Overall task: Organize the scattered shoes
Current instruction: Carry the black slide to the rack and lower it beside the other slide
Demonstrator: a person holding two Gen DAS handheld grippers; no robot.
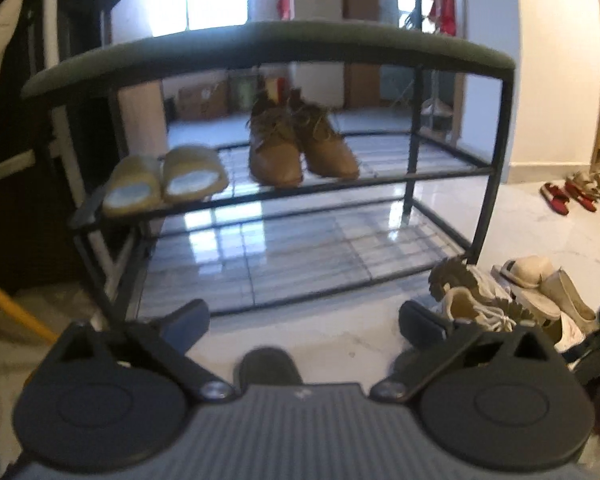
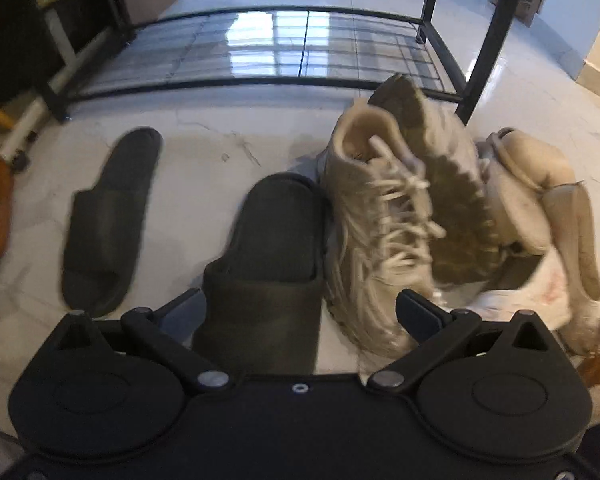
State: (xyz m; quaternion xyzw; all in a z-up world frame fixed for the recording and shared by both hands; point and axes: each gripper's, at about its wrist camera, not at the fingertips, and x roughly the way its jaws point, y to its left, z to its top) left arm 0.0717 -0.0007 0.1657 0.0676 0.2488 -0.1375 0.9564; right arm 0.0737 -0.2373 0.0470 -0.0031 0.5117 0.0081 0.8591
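A black shoe rack (image 1: 496, 128) with a dark cushioned top stands ahead in the left wrist view. Its upper shelf holds yellow slippers (image 1: 168, 180) at the left and brown lace-up shoes (image 1: 300, 148) in the middle. My left gripper (image 1: 304, 320) is open and holds nothing, back from the rack above the floor. In the right wrist view my right gripper (image 2: 300, 306) is open, pointing down over a dark slipper (image 2: 268, 240) whose front lies between the fingers without being pinched. Its twin, the second dark slipper (image 2: 108, 216), lies to the left. White sneakers (image 2: 372, 220) lie to the right, one tipped sole-up.
The rack's lower wire shelf (image 1: 284, 256) carries no shoes. Beige slippers (image 2: 540, 184) are piled against the sneakers by the rack's right front leg (image 2: 484, 60). Red shoes (image 1: 568, 196) sit far off by the right wall. A yellow pole (image 1: 16, 308) and dark furniture stand at the left.
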